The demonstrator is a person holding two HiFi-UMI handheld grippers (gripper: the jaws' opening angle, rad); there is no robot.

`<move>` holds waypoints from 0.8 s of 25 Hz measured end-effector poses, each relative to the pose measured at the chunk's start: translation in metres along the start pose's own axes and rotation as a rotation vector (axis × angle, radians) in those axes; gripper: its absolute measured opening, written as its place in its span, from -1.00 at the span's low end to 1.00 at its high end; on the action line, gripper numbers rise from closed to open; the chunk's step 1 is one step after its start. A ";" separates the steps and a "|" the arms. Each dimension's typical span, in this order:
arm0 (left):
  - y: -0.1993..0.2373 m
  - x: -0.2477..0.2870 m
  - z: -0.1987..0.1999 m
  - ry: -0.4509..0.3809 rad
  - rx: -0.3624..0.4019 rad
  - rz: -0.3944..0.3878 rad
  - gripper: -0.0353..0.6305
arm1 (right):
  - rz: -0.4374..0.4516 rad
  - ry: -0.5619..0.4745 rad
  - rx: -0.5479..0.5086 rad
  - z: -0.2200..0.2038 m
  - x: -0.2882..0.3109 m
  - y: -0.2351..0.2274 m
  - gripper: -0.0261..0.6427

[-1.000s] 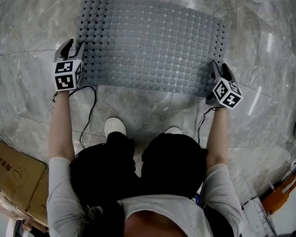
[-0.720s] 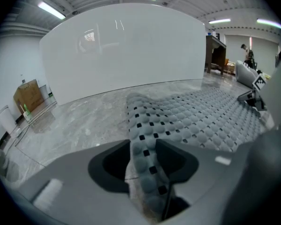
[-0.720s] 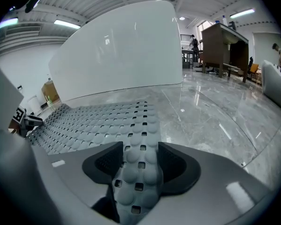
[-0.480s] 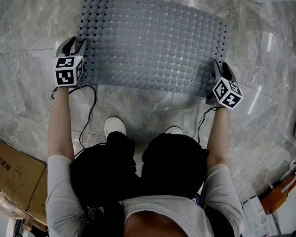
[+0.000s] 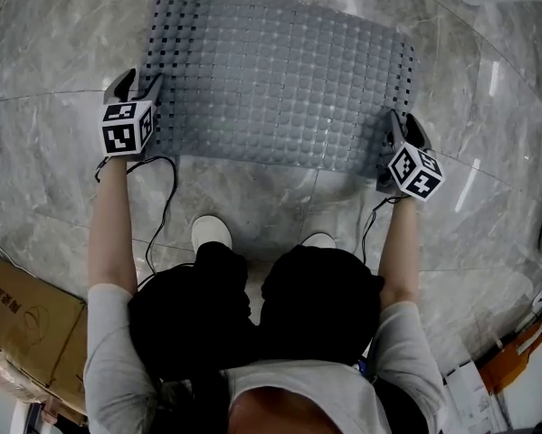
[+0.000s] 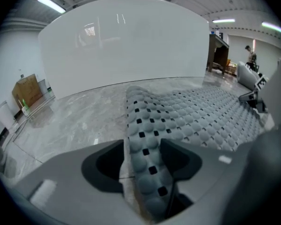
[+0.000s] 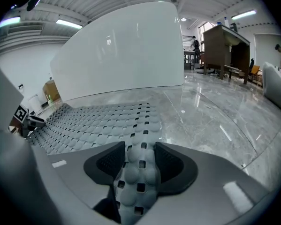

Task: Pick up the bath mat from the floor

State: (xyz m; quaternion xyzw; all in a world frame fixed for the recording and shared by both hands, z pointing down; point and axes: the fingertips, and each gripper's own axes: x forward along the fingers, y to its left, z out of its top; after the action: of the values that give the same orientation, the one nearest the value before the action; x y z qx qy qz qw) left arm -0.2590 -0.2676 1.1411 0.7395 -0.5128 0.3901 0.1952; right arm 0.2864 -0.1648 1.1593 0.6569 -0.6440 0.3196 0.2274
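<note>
The grey, studded rubber bath mat point(image 5: 280, 80) lies flat on the grey marble floor point(image 5: 252, 197) just ahead of the person's white shoes point(image 5: 211, 231). Its long axis runs from side to side, so one short end falls to each hand and neither hand is nearer than the other.

The left tool point(image 5: 133, 81) sits at the mat's left short edge, towards the near corner. Its jaws have just been opening, and that edge, bent up into a ridge, stands between them. A sliver of floor shows beside the left pad, so I judge this side released, not yet gripping.

The right tool point(image 5: 402, 127) is at the right short edge near its own corner. Its jaws have just been closing, and both pads look to be pressed against the raised strip of mat between them, so it seems to have hold of it.

Lifting evenly likely depends on the left side clamping first.

The head view alone shows the mat's whole spread and both tools at opposite ends, but not the pads. Each gripper view shows only its own edge between the pads.
</note>
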 end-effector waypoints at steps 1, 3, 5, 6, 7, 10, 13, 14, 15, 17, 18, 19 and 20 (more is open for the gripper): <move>-0.001 0.001 0.000 0.005 -0.003 -0.013 -0.21 | 0.000 -0.003 0.000 0.000 0.000 0.000 -0.29; -0.004 0.003 0.000 0.014 0.009 -0.024 -0.29 | 0.001 -0.008 0.004 0.000 0.001 0.000 -0.30; -0.006 0.004 -0.001 0.024 0.025 -0.010 -0.29 | 0.002 -0.009 0.007 0.000 0.001 0.000 -0.30; -0.006 0.004 -0.001 0.031 0.034 0.002 -0.29 | 0.001 -0.008 0.006 -0.001 0.001 0.000 -0.31; -0.005 0.004 -0.001 0.035 0.045 0.015 -0.29 | -0.002 -0.006 0.005 -0.001 0.001 0.000 -0.32; -0.006 0.002 0.001 0.034 0.069 0.046 -0.30 | -0.015 0.001 -0.007 -0.001 0.001 -0.001 -0.40; -0.008 0.000 0.003 0.033 0.053 0.063 -0.39 | -0.012 0.004 -0.032 0.000 0.001 0.003 -0.51; -0.009 0.000 0.004 0.032 0.059 0.074 -0.43 | -0.006 0.005 -0.037 0.001 0.001 0.005 -0.56; -0.011 -0.001 0.005 0.030 0.080 0.089 -0.46 | -0.002 0.006 -0.039 0.000 0.001 0.007 -0.60; -0.014 -0.003 0.007 0.026 0.132 0.114 -0.52 | 0.005 0.009 -0.035 0.001 0.001 0.010 -0.67; -0.015 -0.004 0.009 0.024 0.143 0.121 -0.53 | 0.008 0.007 -0.031 0.001 0.001 0.011 -0.70; -0.016 -0.006 0.010 0.024 0.143 0.125 -0.55 | 0.008 0.004 -0.026 0.002 0.000 0.012 -0.72; -0.017 -0.007 0.011 0.029 0.135 0.127 -0.58 | 0.006 0.001 -0.024 0.003 -0.001 0.012 -0.73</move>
State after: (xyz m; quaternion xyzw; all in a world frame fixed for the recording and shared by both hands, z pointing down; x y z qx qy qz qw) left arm -0.2406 -0.2641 1.1313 0.7112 -0.5282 0.4460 0.1271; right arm 0.2746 -0.1672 1.1549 0.6519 -0.6498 0.3125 0.2345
